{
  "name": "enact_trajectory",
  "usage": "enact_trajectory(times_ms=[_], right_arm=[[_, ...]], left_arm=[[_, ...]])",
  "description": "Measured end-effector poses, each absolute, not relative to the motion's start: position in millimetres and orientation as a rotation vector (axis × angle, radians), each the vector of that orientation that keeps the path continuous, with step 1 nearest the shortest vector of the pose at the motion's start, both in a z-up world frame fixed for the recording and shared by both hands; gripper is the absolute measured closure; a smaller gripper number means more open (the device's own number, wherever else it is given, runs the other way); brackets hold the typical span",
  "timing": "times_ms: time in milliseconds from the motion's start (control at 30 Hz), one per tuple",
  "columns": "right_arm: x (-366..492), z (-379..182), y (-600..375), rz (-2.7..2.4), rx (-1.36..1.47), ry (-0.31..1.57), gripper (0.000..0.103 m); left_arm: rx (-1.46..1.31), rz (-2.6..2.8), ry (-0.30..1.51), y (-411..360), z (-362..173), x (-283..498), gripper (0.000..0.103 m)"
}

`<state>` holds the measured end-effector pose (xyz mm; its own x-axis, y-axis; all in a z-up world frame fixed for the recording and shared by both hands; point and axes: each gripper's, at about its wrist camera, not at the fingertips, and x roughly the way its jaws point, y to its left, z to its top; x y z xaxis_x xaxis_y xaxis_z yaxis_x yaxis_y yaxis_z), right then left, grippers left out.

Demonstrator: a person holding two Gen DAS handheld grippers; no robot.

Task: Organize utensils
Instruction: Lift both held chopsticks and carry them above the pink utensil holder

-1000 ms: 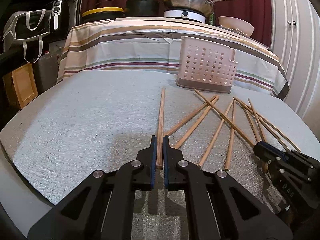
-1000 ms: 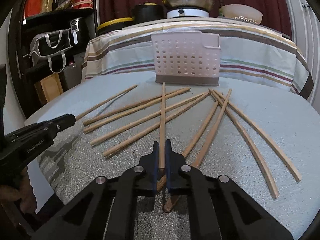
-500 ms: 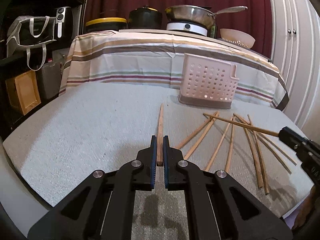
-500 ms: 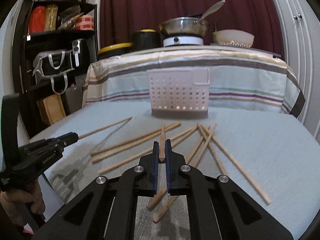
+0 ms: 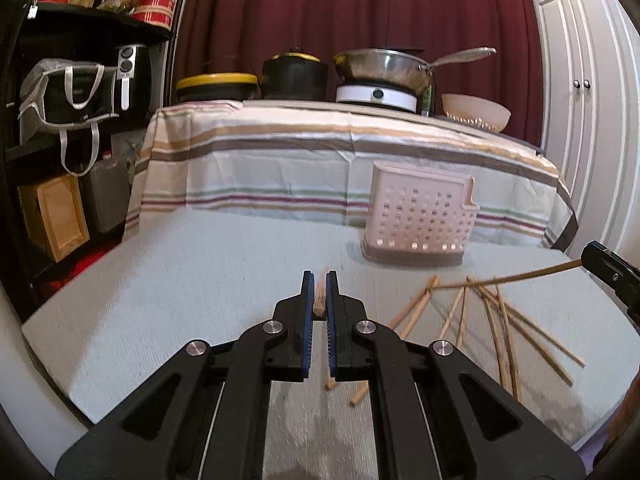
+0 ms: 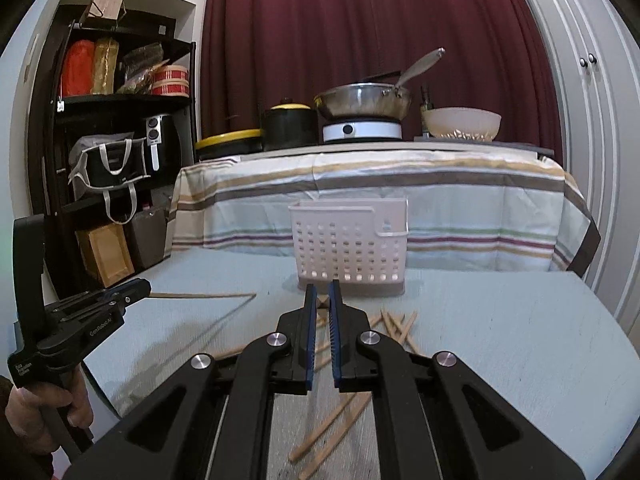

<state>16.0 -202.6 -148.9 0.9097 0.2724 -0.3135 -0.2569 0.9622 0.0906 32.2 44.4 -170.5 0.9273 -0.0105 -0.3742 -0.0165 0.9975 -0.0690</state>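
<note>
My left gripper (image 5: pixel 320 280) is shut on one wooden chopstick (image 5: pixel 320 300), lifted above the grey table mat (image 5: pixel 180 300). In the right wrist view that gripper (image 6: pixel 136 290) sits at the left with its chopstick (image 6: pixel 208 296) sticking out level. My right gripper (image 6: pixel 323 292) is shut on a second chopstick (image 6: pixel 322 303). From the left wrist view it (image 5: pixel 588 256) enters at the right edge, its stick (image 5: pixel 520 278) pointing left. Several loose chopsticks (image 5: pixel 500 320) (image 6: pixel 392 324) lie crossed on the mat. A perforated pale pink utensil basket (image 5: pixel 420 220) (image 6: pixel 348 244) stands upright beyond them.
Behind the mat a striped-cloth table (image 5: pixel 320 148) carries pots, a steel pan (image 5: pixel 384 66) on a burner and a bowl (image 6: pixel 462 122). Dark shelves with bags (image 6: pixel 108 160) stand left, white cupboard doors (image 5: pixel 580 120) right. A hand (image 6: pixel 48 400) grips the left tool.
Both grippers have risen off the mat, each carrying its chopstick up with it. The loose chopsticks now lie lower in both views, and the basket and back table sit nearer the middle.
</note>
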Motion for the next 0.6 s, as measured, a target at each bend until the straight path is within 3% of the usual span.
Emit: enact_trajectory(times_ms=[600], right_arm=[[79,-113,-196,0.285,0.060,0.310,0.096]], left_arm=[[-0.060,-0.005,0.385,65,-122,88,0.097]])
